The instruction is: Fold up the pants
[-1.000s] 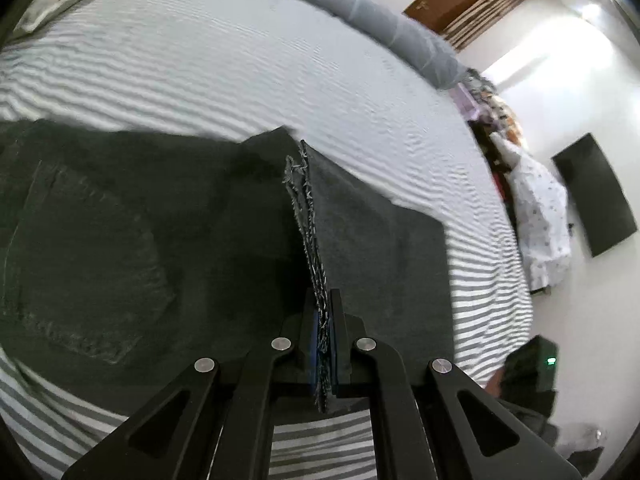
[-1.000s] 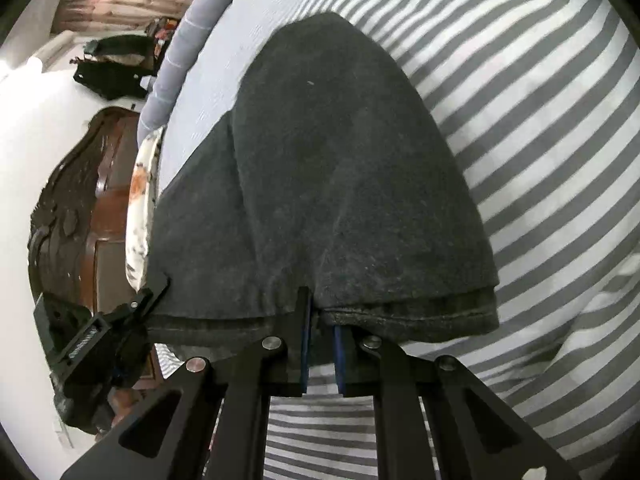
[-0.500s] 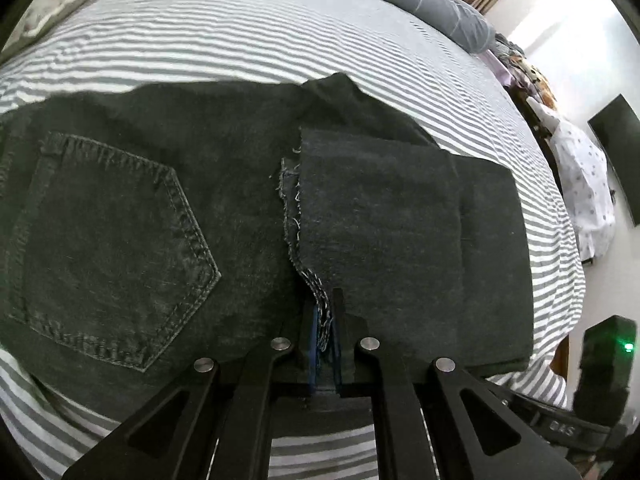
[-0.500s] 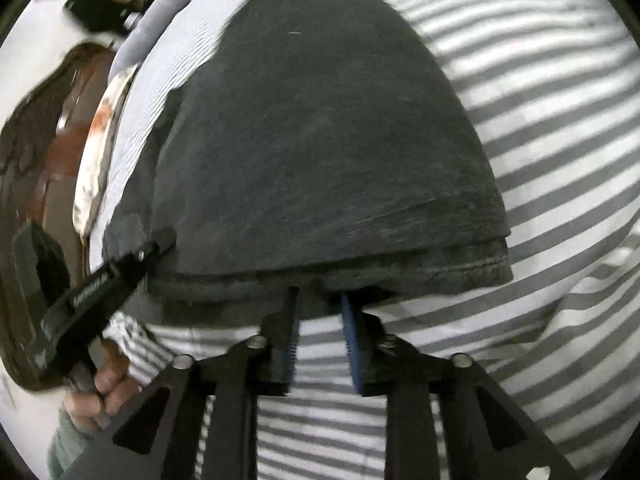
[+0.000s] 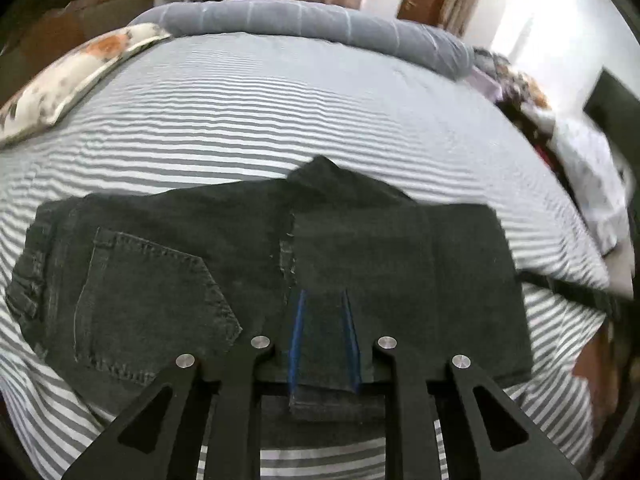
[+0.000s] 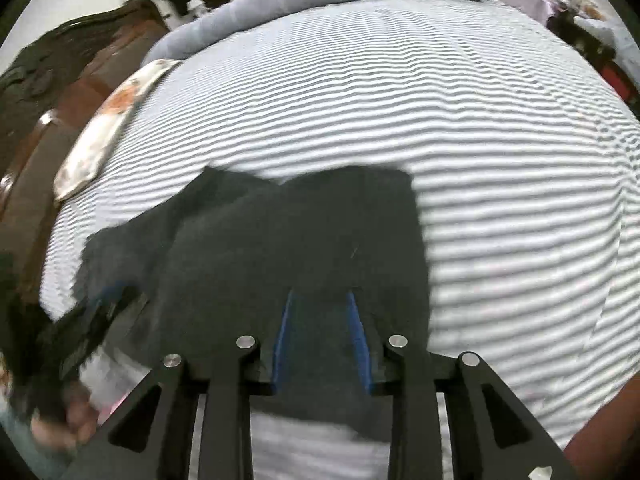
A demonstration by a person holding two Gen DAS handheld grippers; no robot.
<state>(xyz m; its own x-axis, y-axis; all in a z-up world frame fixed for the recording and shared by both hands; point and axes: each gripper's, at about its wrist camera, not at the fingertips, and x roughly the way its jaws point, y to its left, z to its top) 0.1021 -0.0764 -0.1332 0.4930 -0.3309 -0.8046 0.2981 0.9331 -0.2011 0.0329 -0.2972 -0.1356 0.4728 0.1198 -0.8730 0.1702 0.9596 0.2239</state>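
A pair of dark denim pants (image 5: 256, 264) is seen lying folded on a bed covered by a grey-and-white striped sheet (image 5: 280, 120). In the left wrist view the waistband end with its stitched back pocket (image 5: 152, 292) is found toward nine o'clock, and the leg ends, with a frayed hem (image 5: 289, 256) near the middle, are laid over the seat toward three o'clock. The left tongs (image 5: 323, 300) are held above this folded layer near six o'clock; their jaws have just been opening, the blue-edged pads are parted, and the cloth is seen flat below them rather than pinched, so the pants are released.

In the right wrist view, which is blurred, the same pants (image 6: 280, 248) are seen as a dark mass from the centre toward eight o'clock. The right tongs (image 6: 320, 300) are poised over the cloth at six o'clock; their jaws have also just been opening, a clear gap is shown between the pads, and nothing is gripped. The left tongs (image 6: 104, 304) and a hand (image 6: 64, 420) are made out at about eight o'clock.

A floral pillow (image 5: 68, 76) is placed at the bed's ten o'clock edge, and a rolled grey blanket (image 5: 304, 24) is laid along the far side at twelve o'clock. A wooden headboard (image 6: 48, 92) is seen toward ten o'clock in the right wrist view.
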